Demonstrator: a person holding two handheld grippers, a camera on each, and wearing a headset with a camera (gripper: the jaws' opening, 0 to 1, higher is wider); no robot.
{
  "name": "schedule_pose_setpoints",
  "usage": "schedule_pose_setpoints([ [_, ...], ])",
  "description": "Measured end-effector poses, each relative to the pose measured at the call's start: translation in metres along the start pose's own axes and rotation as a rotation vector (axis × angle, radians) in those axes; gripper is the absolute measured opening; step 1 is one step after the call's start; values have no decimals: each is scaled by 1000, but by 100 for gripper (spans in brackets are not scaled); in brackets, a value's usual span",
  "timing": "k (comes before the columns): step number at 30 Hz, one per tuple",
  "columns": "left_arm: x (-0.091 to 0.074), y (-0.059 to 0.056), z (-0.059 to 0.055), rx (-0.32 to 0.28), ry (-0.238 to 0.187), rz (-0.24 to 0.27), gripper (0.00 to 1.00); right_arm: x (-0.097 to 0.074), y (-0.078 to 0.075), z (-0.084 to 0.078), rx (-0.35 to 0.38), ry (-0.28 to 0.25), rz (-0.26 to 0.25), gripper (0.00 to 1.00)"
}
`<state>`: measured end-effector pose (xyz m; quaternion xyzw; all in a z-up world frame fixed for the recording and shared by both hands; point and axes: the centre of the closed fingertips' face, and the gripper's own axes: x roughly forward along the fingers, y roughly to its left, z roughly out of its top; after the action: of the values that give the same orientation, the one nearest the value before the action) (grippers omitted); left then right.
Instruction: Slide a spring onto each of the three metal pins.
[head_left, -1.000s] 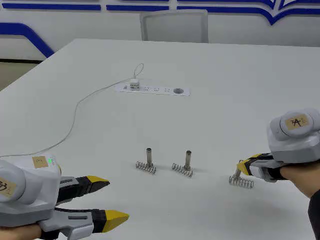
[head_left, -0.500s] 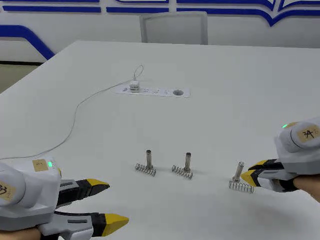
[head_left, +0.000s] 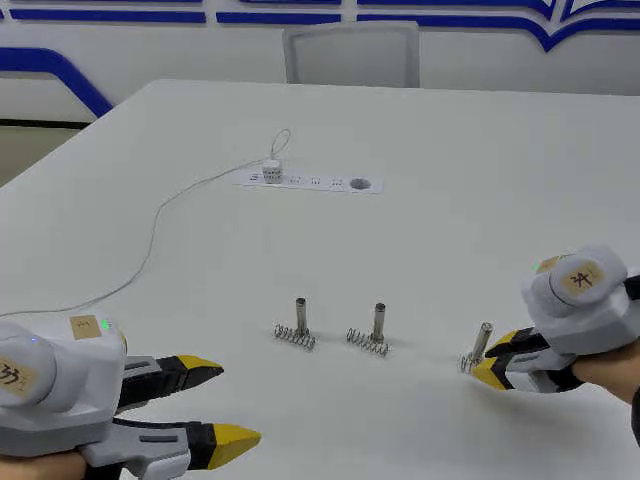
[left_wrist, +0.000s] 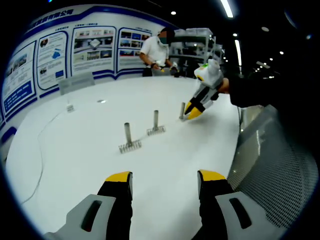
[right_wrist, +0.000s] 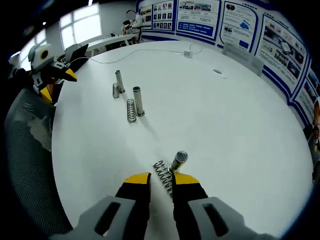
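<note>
Three metal pins stand upright in a row on the white table: left pin (head_left: 300, 312), middle pin (head_left: 379, 320), right pin (head_left: 484, 340). A spring (head_left: 294, 336) lies at the foot of the left pin and another spring (head_left: 366, 342) by the middle one. My right gripper (head_left: 492, 360) is low at the right pin (right_wrist: 178, 160); its jaws sit narrow on either side of the third spring (right_wrist: 161, 171), which lies flat on the table. My left gripper (head_left: 225, 403) hovers open and holds nothing at the near left, well short of the pins (left_wrist: 128, 135).
A white power strip (head_left: 310, 182) with a plug and a trailing cable (head_left: 150, 240) lies further back on the table. A chair (head_left: 350, 52) stands at the far edge. A person (left_wrist: 157, 47) stands in the background; a mesh chair (left_wrist: 270, 165) is beside the table.
My right gripper has moved left and down from beside the right-hand spring until its jaws straddle it. My left gripper has stayed put.
</note>
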<state>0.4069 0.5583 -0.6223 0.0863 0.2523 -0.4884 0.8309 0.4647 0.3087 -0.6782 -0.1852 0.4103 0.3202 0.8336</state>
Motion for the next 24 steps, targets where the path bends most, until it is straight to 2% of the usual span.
schedule_pose_setpoints([
  [5,0,0,1,-5,-6,2,54,-2,7,-2,15,24,18,17],
  [10,1,-2,1,-3,-4,-3,53,-1,20,-4,-41,56,41,15],
  [14,0,-3,1,-2,-4,-4,53,2,30,-3,-132,84,66,15],
  [19,0,-3,2,-4,-11,-3,53,6,37,-10,-277,168,103,15],
  [20,0,-3,2,-4,-12,-3,53,7,38,-7,-289,163,111,14],
  [23,0,-3,3,-4,-17,-3,53,6,41,-10,-361,225,144,14],
  [24,-1,-3,3,-4,-17,-3,53,7,42,-9,-382,228,152,13],
])
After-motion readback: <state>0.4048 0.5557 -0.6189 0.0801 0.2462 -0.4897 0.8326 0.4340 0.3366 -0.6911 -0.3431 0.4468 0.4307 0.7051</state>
